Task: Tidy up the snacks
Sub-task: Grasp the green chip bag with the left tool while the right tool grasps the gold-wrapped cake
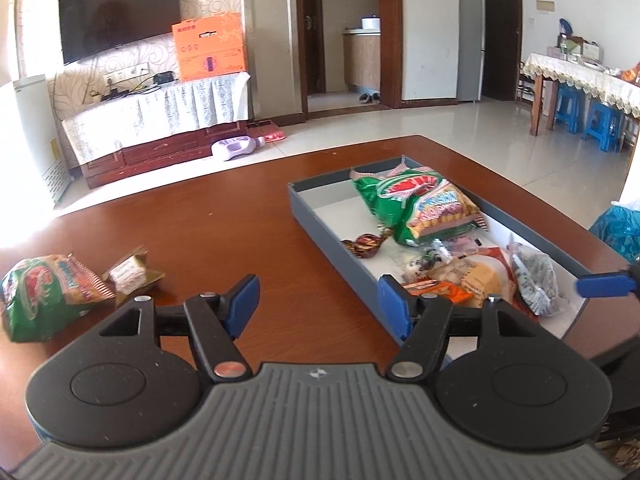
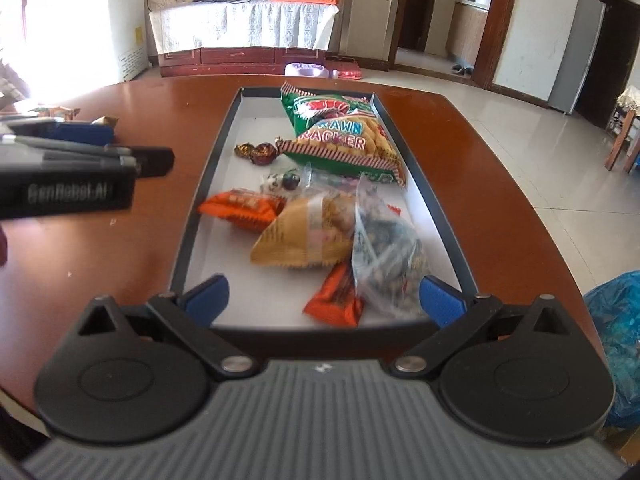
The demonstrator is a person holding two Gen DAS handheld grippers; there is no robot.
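A grey tray (image 1: 320,220) (image 2: 200,216) on the brown table holds several snacks: a green prawn cracker bag (image 1: 420,204) (image 2: 340,136), a brown foil candy (image 1: 366,245) (image 2: 260,152), orange packets (image 2: 244,208), a yellow packet (image 2: 308,236) and a clear bag of nuts (image 2: 388,256). Outside the tray, at the left, lie a second green cracker bag (image 1: 44,296) and a small gold packet (image 1: 130,274). My left gripper (image 1: 320,304) is open and empty over the table beside the tray's near left wall. My right gripper (image 2: 324,300) is open and empty above the tray's near end.
The left gripper's body (image 2: 68,176) shows at the left of the right wrist view. A blue plastic bag (image 2: 616,328) lies off the table's right edge. A TV cabinet (image 1: 160,120) and a dining table with blue stools (image 1: 584,92) stand across the floor.
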